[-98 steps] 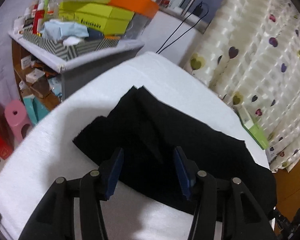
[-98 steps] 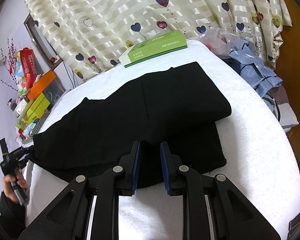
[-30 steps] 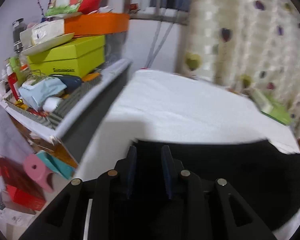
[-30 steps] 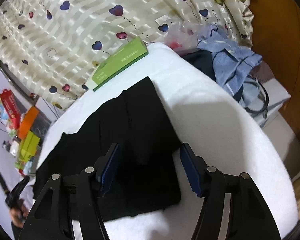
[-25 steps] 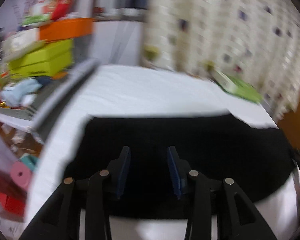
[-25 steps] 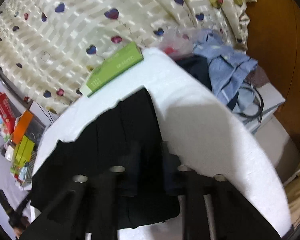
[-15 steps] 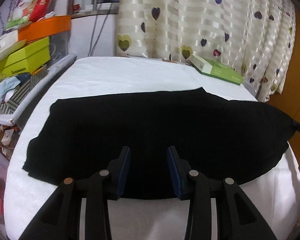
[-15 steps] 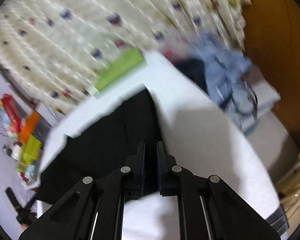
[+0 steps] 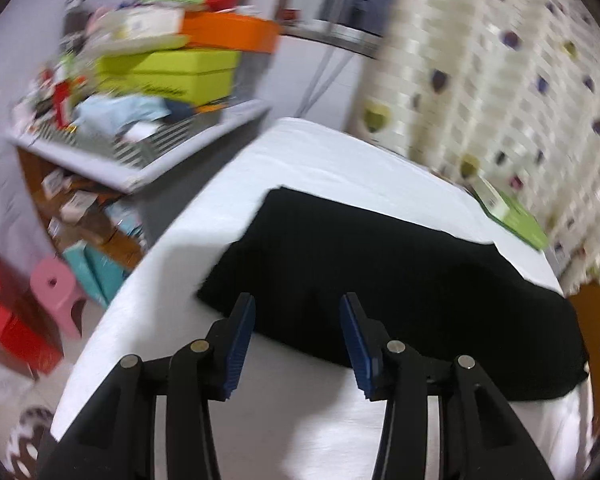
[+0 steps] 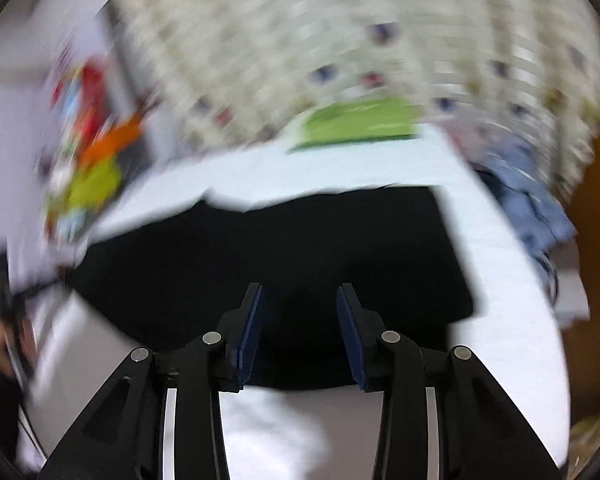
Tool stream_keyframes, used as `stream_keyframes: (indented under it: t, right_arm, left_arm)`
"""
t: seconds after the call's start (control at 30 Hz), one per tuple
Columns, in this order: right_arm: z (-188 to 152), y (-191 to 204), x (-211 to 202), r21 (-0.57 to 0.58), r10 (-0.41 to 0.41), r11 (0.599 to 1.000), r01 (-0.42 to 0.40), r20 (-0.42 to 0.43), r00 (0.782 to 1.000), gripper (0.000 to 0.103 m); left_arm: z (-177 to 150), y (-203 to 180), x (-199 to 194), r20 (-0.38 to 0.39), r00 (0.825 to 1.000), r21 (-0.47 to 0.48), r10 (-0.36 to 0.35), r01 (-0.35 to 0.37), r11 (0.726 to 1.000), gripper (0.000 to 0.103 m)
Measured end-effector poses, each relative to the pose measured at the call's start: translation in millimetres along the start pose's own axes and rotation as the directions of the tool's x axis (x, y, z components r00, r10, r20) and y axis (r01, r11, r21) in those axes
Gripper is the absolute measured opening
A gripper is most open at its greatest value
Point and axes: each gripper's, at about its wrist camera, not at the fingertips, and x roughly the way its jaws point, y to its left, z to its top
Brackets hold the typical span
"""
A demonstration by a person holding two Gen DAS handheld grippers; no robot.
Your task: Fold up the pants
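The black pants (image 9: pixel 400 280) lie flat as a long folded band on the white table (image 9: pixel 340 168). My left gripper (image 9: pixel 296 320) is open and empty, over the near left end of the pants. In the right wrist view the pants (image 10: pixel 260 256) fill the middle, blurred by motion. My right gripper (image 10: pixel 299 312) is open and empty above their near edge, close to the right end.
A cluttered shelf with yellow and orange boxes (image 9: pixel 172 72) stands left of the table. A green box (image 10: pixel 356 124) lies at the far edge by the heart-print curtain (image 9: pixel 500 60). Blue clothes (image 10: pixel 528 192) hang off the right side. A pink stool (image 9: pixel 58 288) is below left.
My right gripper has opened after being shut half a second ago. Both cameras have swung; the left gripper has moved toward the left end of the pants and opened wider.
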Motion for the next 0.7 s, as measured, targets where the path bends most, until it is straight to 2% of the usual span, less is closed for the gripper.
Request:
stream_keyframes:
  t: [0.07,0.23,0.33,0.43,0.57,0.6,0.63,0.67,0.7]
  right_arm:
    - [-4,24,17,-0.096,0.029,0.995,-0.034,-0.054,0.998,0.039]
    - [-15,50,35,-0.212,0.079,0.972,-0.104,-0.121,0.989,0.039]
    - [-22,62,38,-0.298,0.095,0.944,-0.141,-0.162,0.982,0.039]
    - [-25,74,44,-0.414,0.066,0.900,-0.137,-0.181,0.981,0.039]
    - [-29,85,44,-0.562,0.010,0.820,-0.110,-0.178,0.984,0.039]
    - [-30,87,46,-0.595,-0.013,0.798,-0.096,-0.176,0.984,0.039]
    - [-30,90,48,-0.616,-0.026,0.783,-0.088,-0.173,0.985,0.039]
    - [-29,91,50,-0.626,-0.023,0.775,-0.091,-0.173,0.985,0.039]
    - [-28,92,52,-0.633,-0.020,0.768,-0.096,-0.175,0.984,0.039]
  left_arm:
    - [-1,5,4,-0.015,1.000,-0.027,0.005,-0.005,1.000,0.048]
    - [0,2,21,-0.048,0.999,-0.036,0.019,-0.020,0.999,0.048]
    - [5,4,24,-0.035,0.997,-0.056,0.076,-0.078,0.995,0.048]
    - [8,9,29,-0.051,0.989,-0.087,0.139,-0.143,0.986,0.048]
    - [10,-2,37,-0.047,0.976,-0.017,0.214,-0.215,0.977,0.048]
    - [10,-5,38,-0.047,0.972,0.000,0.229,-0.229,0.973,0.041]
    - [10,-8,39,-0.043,0.970,0.017,0.239,-0.239,0.971,0.021]
    - [12,-7,41,-0.046,0.968,0.023,0.247,-0.246,0.969,0.013]
    - [13,-5,43,-0.055,0.967,0.018,0.248,-0.248,0.969,0.011]
